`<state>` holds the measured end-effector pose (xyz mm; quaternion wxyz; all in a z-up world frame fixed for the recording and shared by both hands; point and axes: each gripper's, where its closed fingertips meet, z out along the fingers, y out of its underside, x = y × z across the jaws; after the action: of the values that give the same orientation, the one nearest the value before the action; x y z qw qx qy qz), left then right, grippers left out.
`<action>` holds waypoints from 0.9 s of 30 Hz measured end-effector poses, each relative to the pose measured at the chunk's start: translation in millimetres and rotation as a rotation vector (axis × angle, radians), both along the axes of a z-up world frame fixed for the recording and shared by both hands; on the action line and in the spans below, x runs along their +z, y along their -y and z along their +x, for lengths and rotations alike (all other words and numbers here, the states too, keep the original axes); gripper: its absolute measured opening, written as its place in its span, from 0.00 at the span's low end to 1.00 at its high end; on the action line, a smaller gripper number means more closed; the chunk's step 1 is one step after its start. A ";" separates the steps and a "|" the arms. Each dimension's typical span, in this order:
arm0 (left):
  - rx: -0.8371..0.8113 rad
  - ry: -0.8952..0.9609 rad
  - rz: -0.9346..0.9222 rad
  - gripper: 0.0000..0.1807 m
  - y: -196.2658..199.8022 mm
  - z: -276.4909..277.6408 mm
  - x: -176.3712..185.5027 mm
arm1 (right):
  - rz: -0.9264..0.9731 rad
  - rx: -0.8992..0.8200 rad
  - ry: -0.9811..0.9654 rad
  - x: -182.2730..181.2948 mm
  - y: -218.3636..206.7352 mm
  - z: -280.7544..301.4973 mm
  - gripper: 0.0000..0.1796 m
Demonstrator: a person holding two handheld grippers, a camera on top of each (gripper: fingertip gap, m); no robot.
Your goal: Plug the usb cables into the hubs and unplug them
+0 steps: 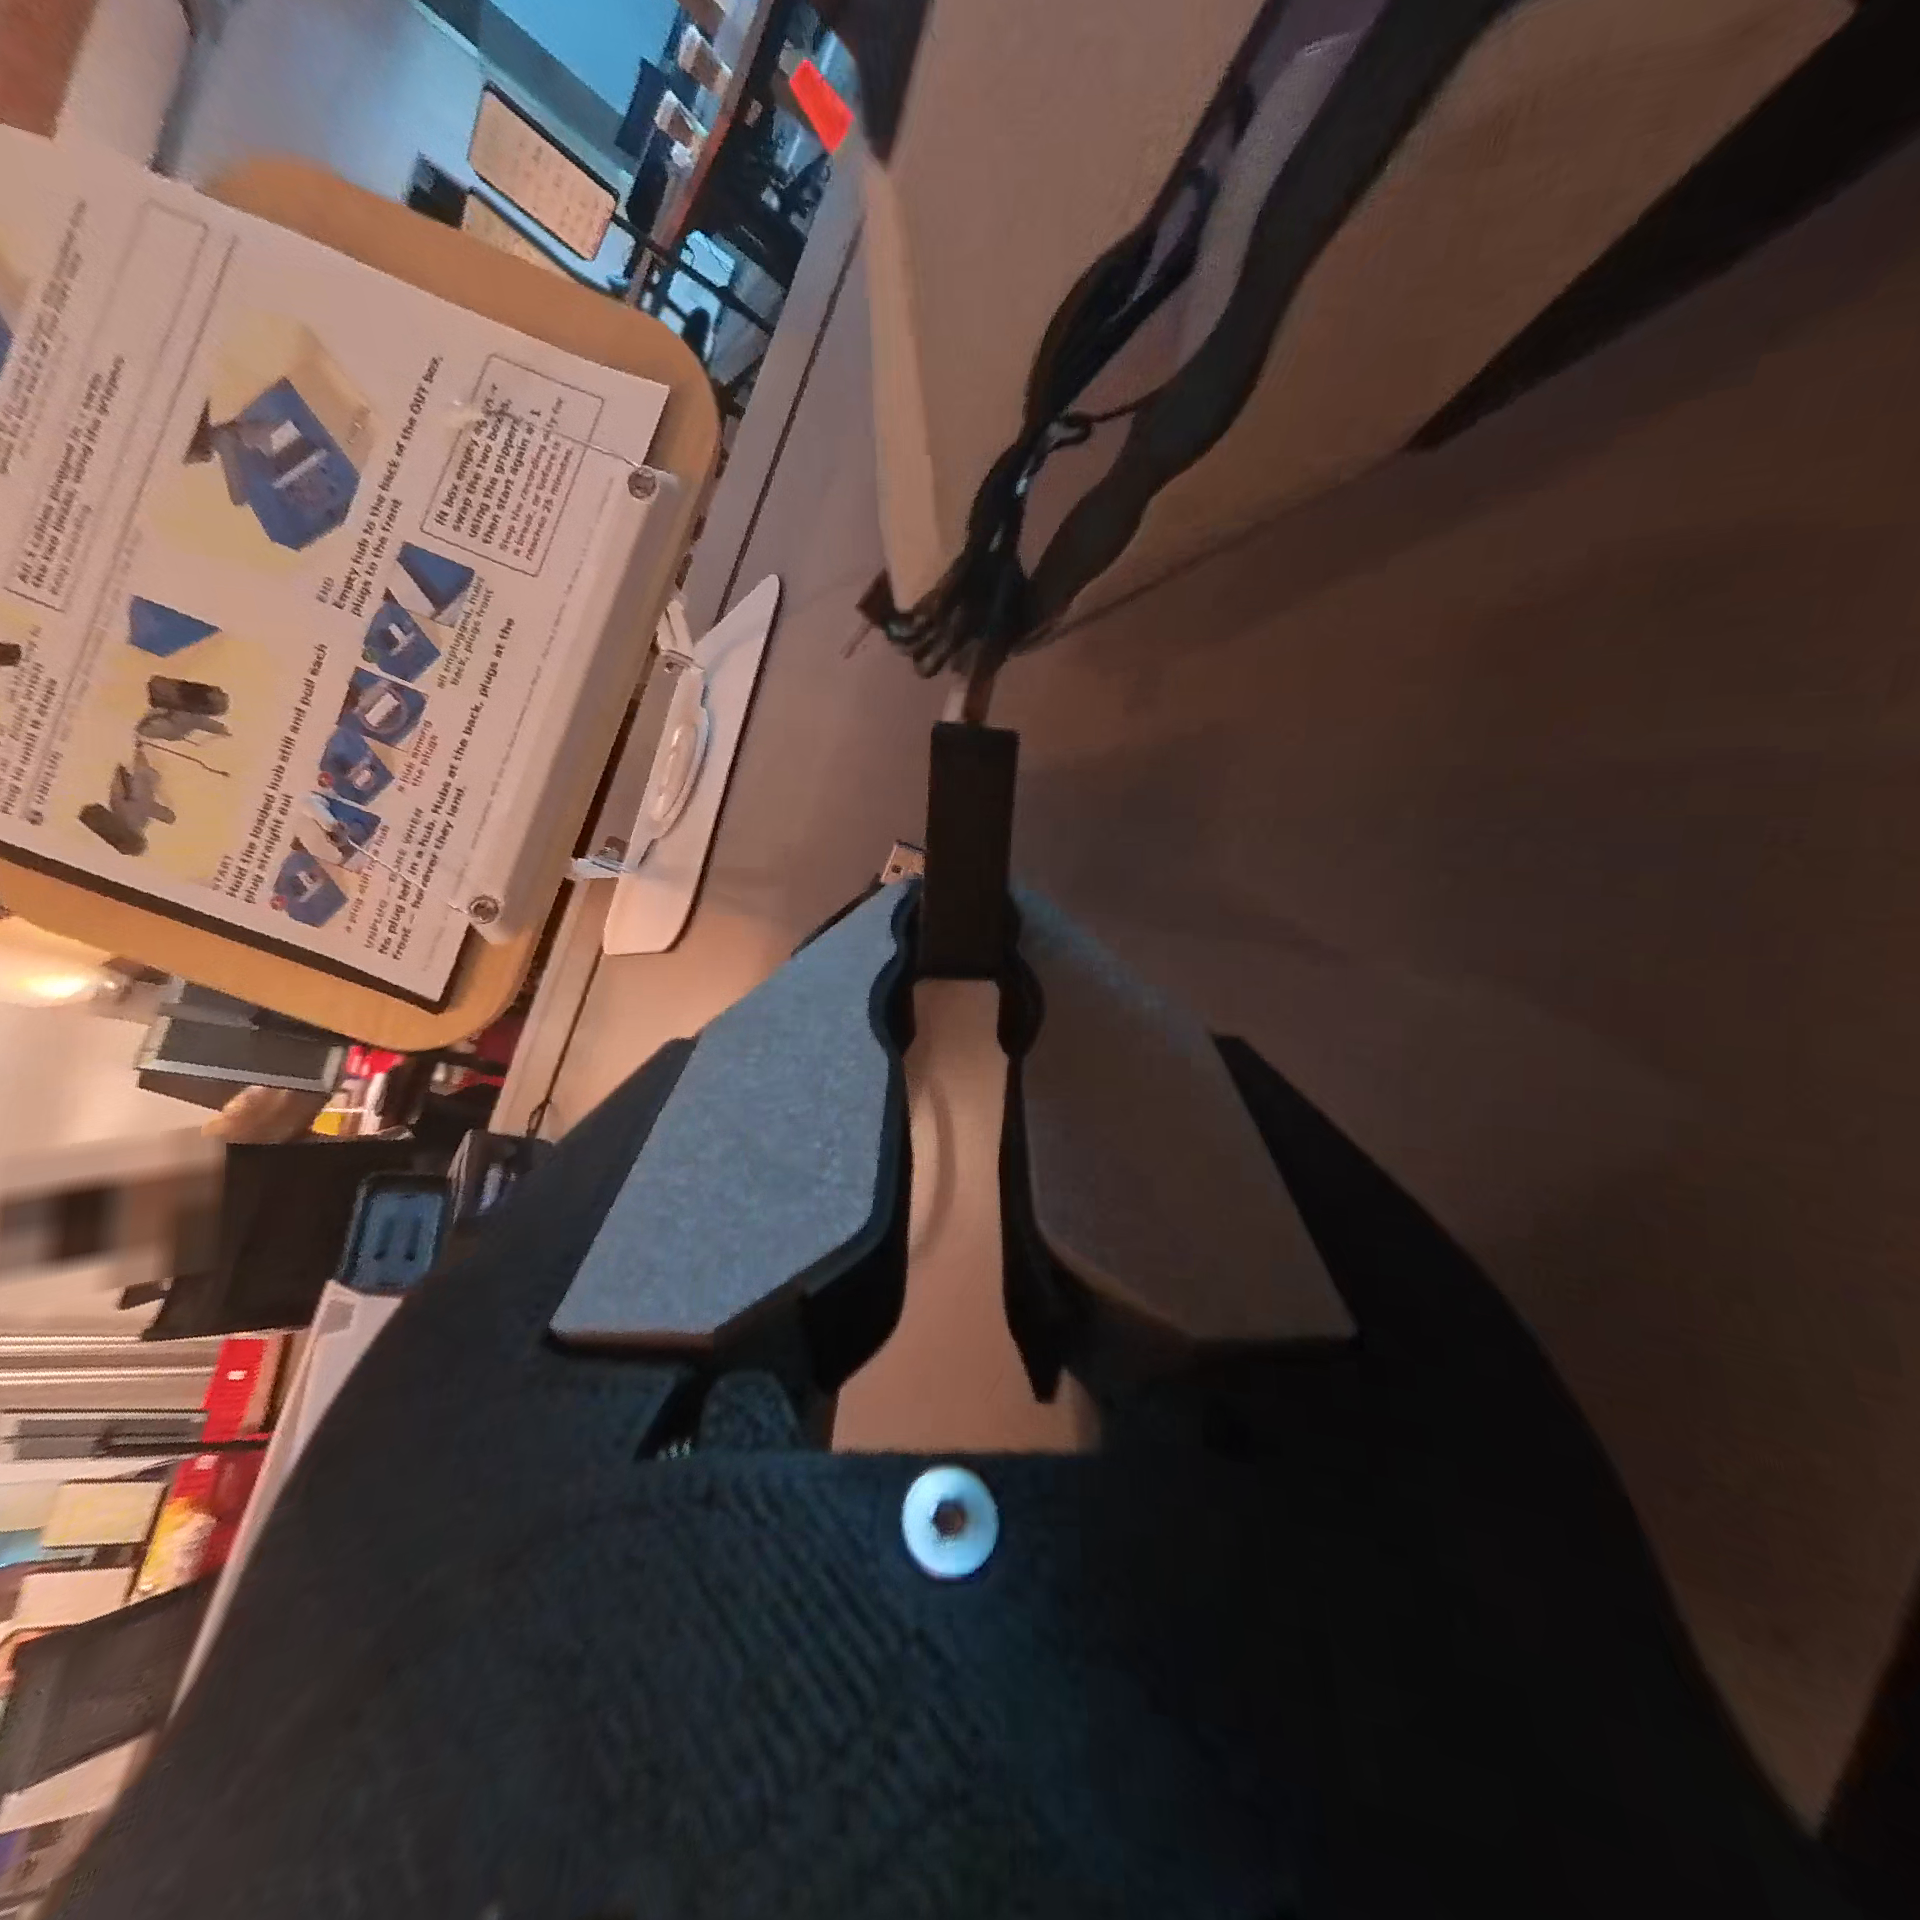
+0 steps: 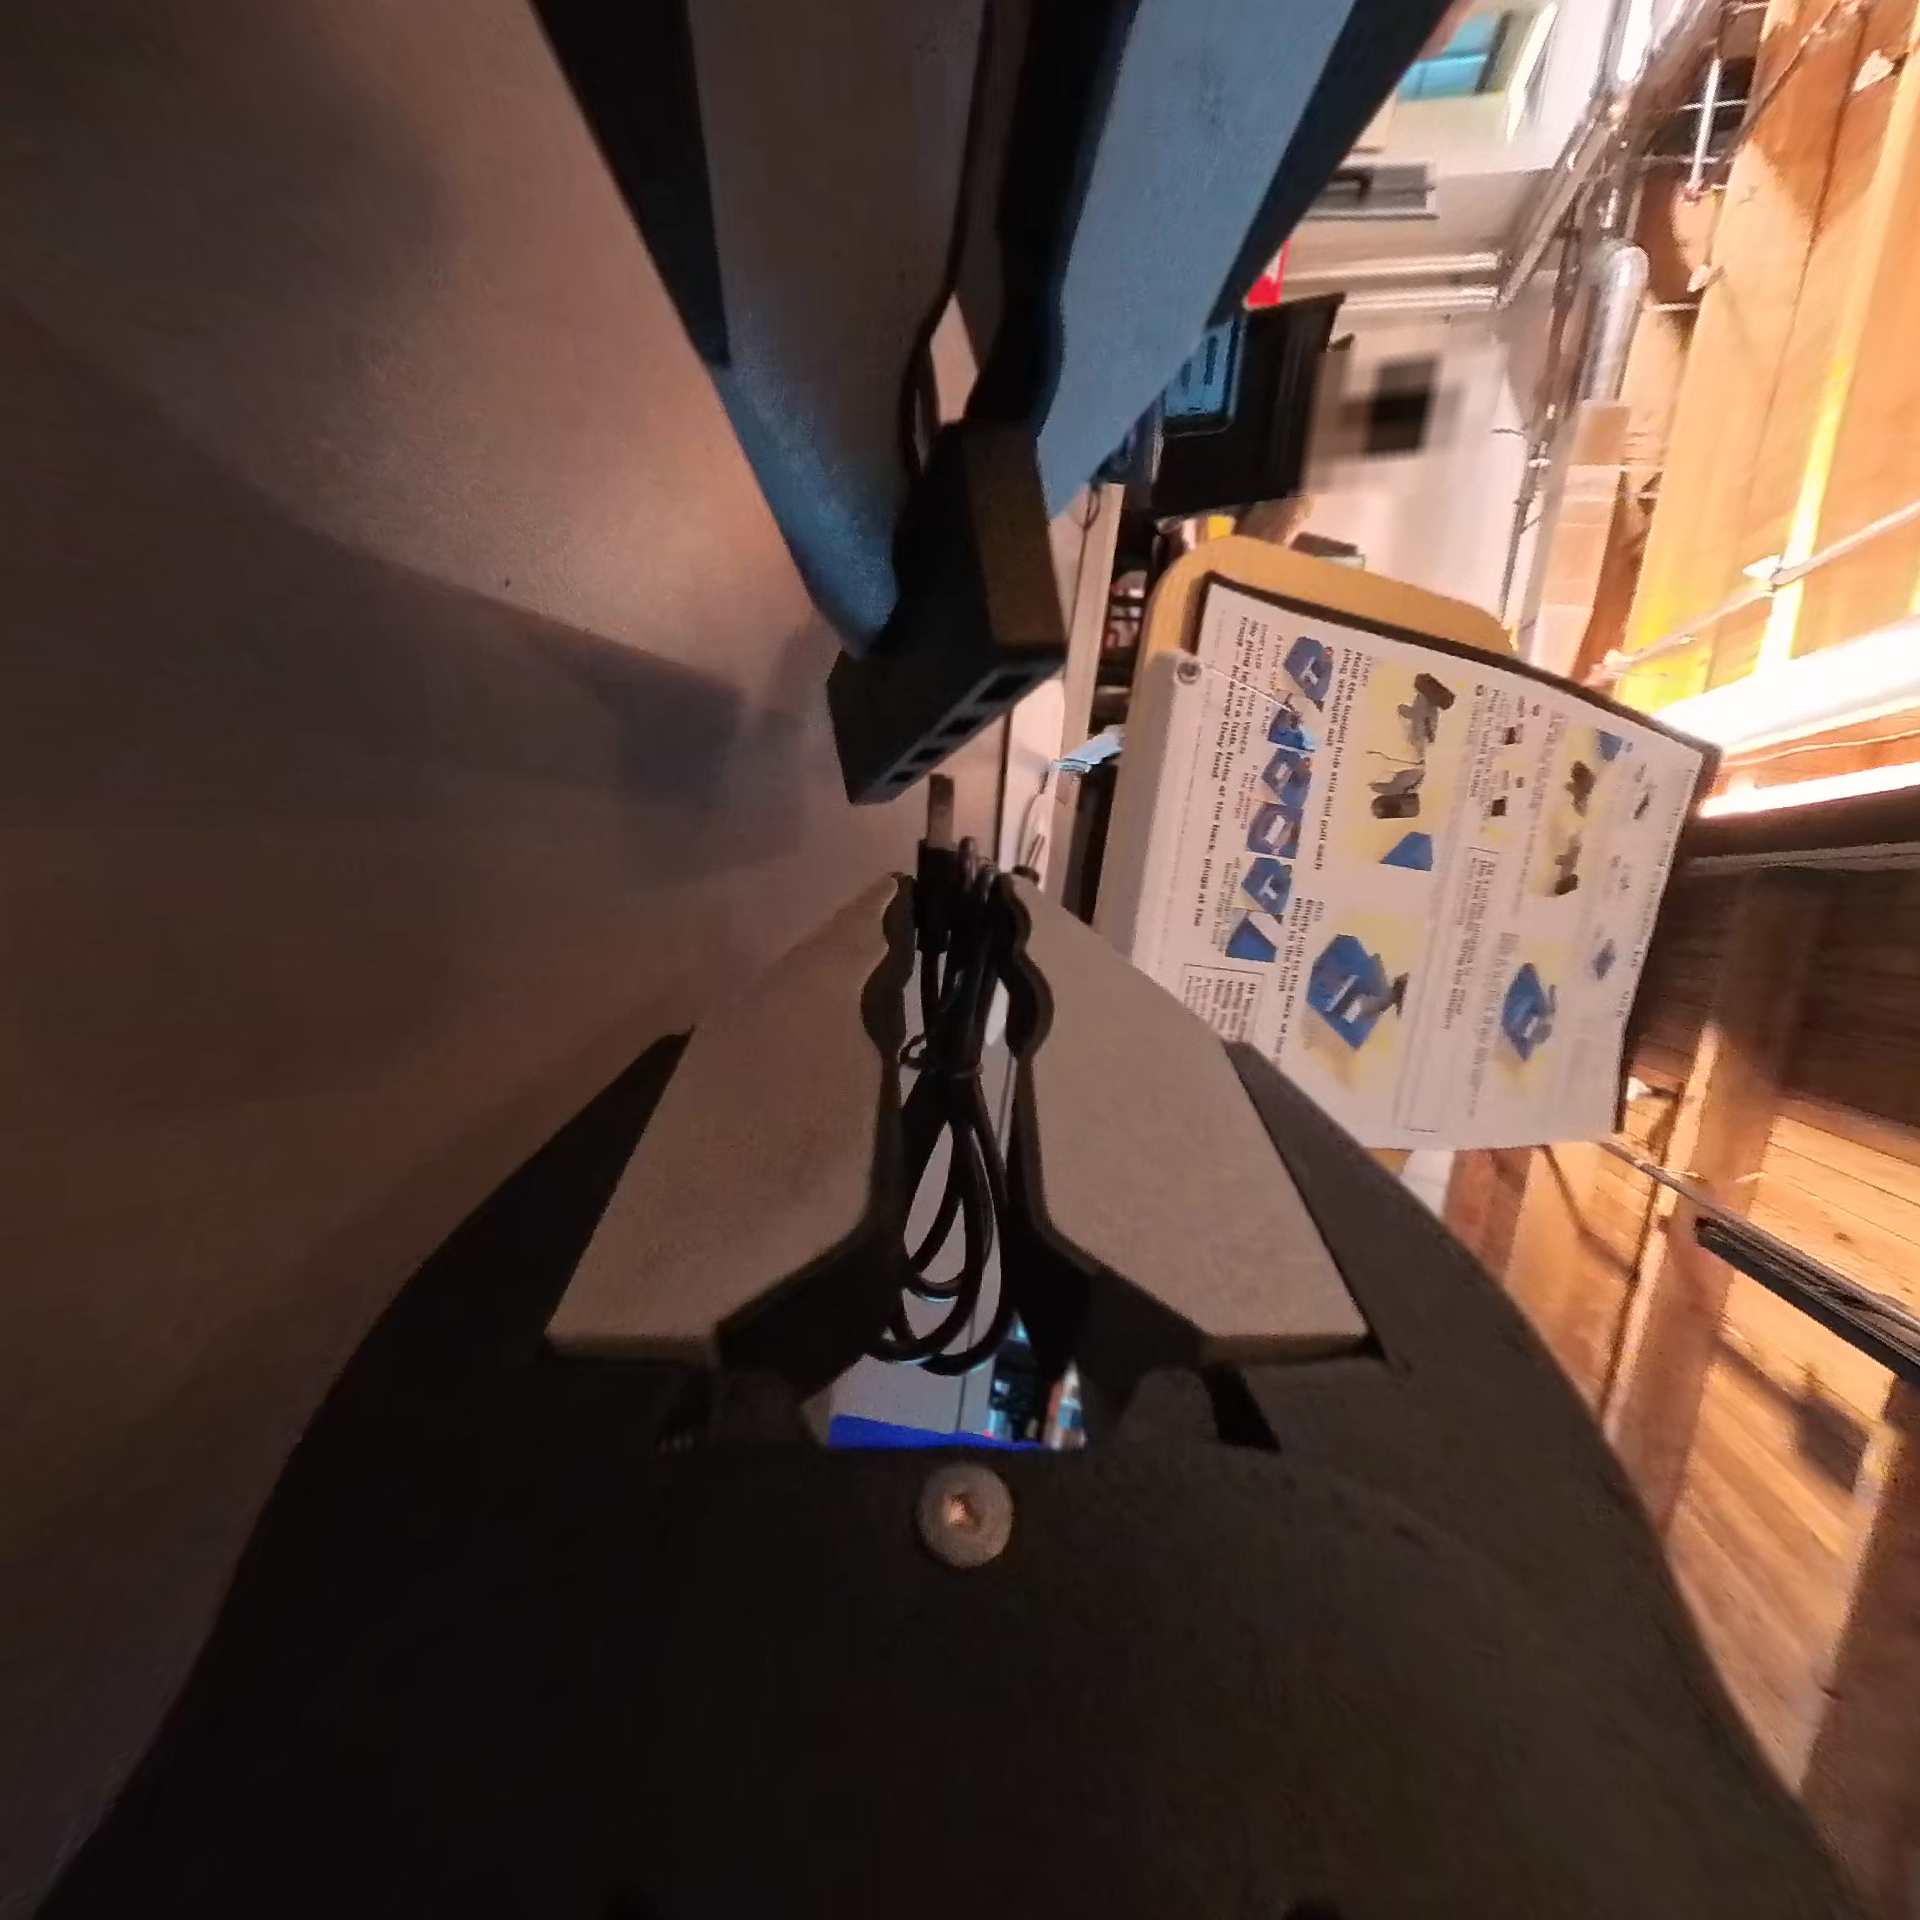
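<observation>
Plugging in: the left gripper (image 1: 966, 935) clamps the hub (image 1: 971, 842), the right gripper (image 2: 956, 914) pinches a cable (image 2: 951, 1091), whose plug (image 2: 940, 810) next needs aligning with a port.

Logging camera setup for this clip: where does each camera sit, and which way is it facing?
Left wrist view: on the left gripper, looking along its fingers, which are shut on the black USB hub; cable bundle beyond.
Right wrist view: on the right gripper, shut on a coiled USB cable, plug facing the hub.
Shared: hub, plug, instruction sheet.
</observation>
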<state>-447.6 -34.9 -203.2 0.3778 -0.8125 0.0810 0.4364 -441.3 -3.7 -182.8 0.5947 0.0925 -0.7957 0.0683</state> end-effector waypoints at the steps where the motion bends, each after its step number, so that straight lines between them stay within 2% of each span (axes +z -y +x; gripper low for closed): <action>1: 0.004 -0.011 -0.017 0.05 -0.6 0.2 -1.7 | 0.006 0.000 -0.010 1.0 1.7 0.3 0.06; 8: 0.024 -0.040 -0.024 0.05 -1.1 -0.4 -1.8 | 0.118 -0.067 -0.024 -3.3 1.2 1.9 0.06; 15: -0.034 0.052 0.073 0.04 -1.8 6.5 7.8 | 0.105 -0.058 -0.038 8.6 4.2 10.1 0.06; 20: 0.042 0.006 -0.039 0.05 -2.9 1.3 -2.1 | 0.137 -0.085 -0.027 5.6 4.7 12.6 0.06; 27: 0.055 0.026 -0.066 0.05 -0.4 -0.6 -7.5 | 0.128 -0.084 0.016 0.6 9.0 16.3 0.06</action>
<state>-448.2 -34.4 -210.7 0.3396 -0.8322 0.0681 0.4330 -425.0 -12.6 -182.3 0.5835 0.0960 -0.8064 -0.0069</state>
